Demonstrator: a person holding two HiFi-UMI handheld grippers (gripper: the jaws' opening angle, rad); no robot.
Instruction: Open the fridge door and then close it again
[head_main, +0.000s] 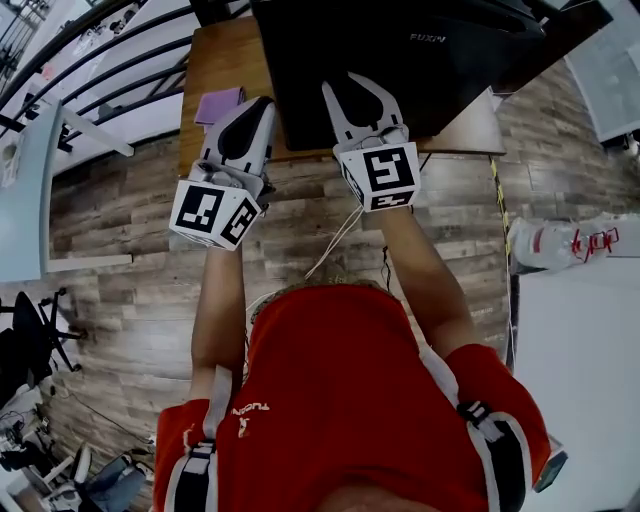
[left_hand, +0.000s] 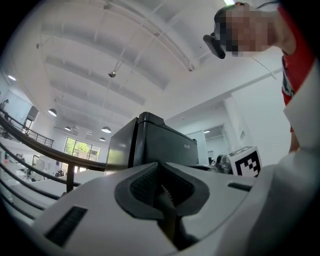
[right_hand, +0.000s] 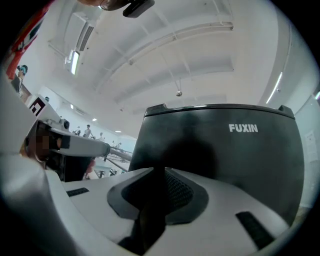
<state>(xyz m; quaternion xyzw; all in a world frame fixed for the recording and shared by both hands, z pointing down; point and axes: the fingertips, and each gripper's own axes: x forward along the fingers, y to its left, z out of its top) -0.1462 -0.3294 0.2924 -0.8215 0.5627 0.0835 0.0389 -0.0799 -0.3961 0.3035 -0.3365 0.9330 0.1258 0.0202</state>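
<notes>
The plank floor (head_main: 130, 250) fills most of the head view, and it shows in neither gripper view. Next in size is the person's red shirt (head_main: 350, 400), with both forearms reaching up the frame.

The black FUXIN fridge (head_main: 400, 60) stands on a wooden table (head_main: 225, 60), straight ahead of the right gripper (head_main: 338, 82) and ahead and to the right of the left gripper (head_main: 262, 104). From above only its dark top and its brand name show. The right gripper view meets the fridge (right_hand: 220, 150) front on, door shut flush, near the jaws but not touching them. The left gripper view catches the fridge (left_hand: 155, 142) at an angle, so one side wall and the seam of the door show.

The right gripper (right_hand: 155, 170) is clenched to a thin dark slit and has nothing between its pads. The left gripper (left_hand: 159, 165) is clamped tight on nothing, its toothed pads meeting.

Only the left gripper view shows the right gripper's marker cube (left_hand: 246, 162), off to its right.

A purple cloth (head_main: 218, 104) lies on the table just left of the left gripper's tips, and only the head view shows it.
</notes>
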